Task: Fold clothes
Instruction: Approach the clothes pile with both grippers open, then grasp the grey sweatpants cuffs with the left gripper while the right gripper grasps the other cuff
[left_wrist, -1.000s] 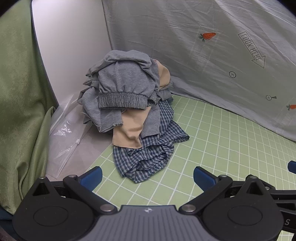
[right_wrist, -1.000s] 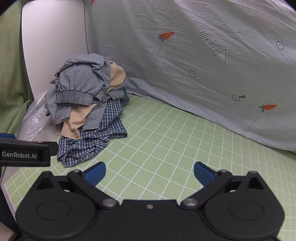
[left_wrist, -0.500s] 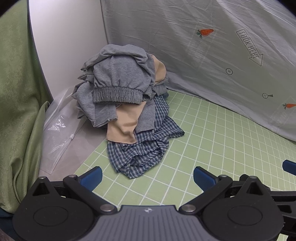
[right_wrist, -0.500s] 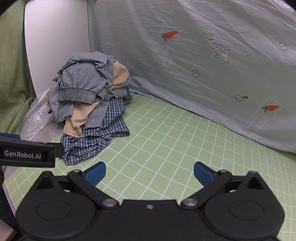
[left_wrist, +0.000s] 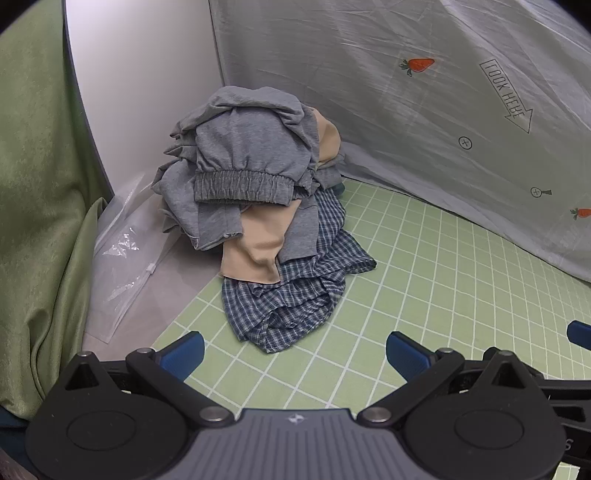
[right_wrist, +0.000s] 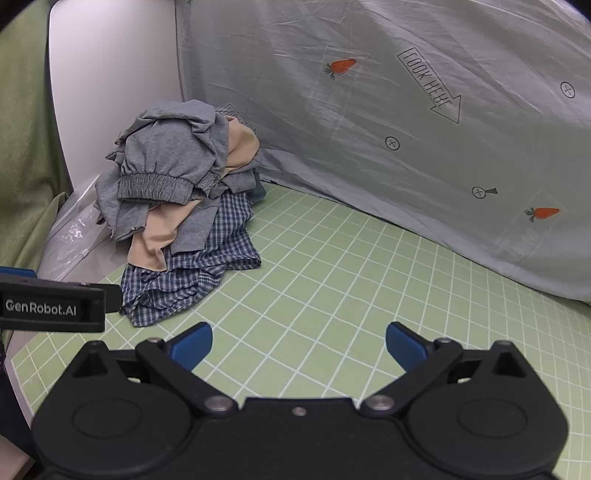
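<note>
The left gripper (left_wrist: 294, 350) and the right gripper (right_wrist: 298, 341) both have their blue fingers spread wide apart, holding nothing and touching nothing, while the pile of clothes (left_wrist: 264, 218) sits on the green mat (left_wrist: 443, 280) at about 11 o'clock.

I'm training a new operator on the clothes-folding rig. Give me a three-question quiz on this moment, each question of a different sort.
1. True or false: the left gripper is shut on a garment.
2. Which garment lies at the bottom of the pile? A) gray sweatpants B) beige cloth C) blue checked shirt
3. Fill in: the pile rests partly on a green ____ mat.

Key: 1 false, both it and the right gripper are open and empty; 2 C; 3 grid.
</note>
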